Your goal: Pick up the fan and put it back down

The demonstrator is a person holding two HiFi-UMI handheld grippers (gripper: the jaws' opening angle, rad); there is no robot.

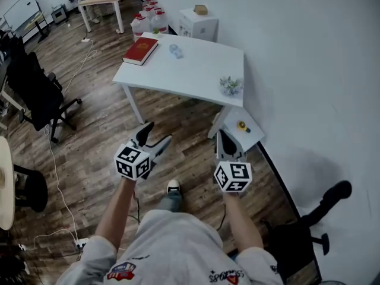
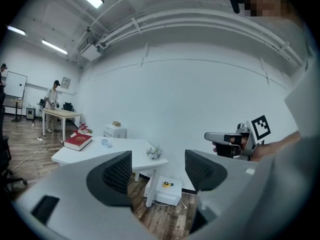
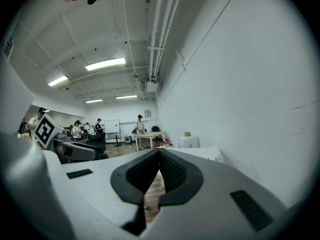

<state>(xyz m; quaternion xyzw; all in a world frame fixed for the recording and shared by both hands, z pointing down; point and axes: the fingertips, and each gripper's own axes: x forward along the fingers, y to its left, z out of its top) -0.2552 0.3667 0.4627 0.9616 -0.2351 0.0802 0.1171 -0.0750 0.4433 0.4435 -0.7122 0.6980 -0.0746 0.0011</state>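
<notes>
Red book [image 1: 141, 50] lies at the left end of the white table [image 1: 196, 70]. Nearer us, our left gripper [image 1: 156, 134] hangs with jaws spread wide and empty — our right gripper [image 1: 221, 134] has its jaws pressed together on nothing. Just right of it the small yellow fan [image 1: 241, 124] sits on a low white box [image 1: 254, 136] by the table leg — too small for us to tell its facing.

— What's the floor [image 1: 89, 153]?
— Brown wood planks, faint sheen. The table [image 1: 196, 70] top is smooth matt white.
— The left gripper [image 2: 157, 171] fingers [image 2: 112, 176]?
— Dark, matt, cross-hatched, set in smooth grey plastic.
</notes>
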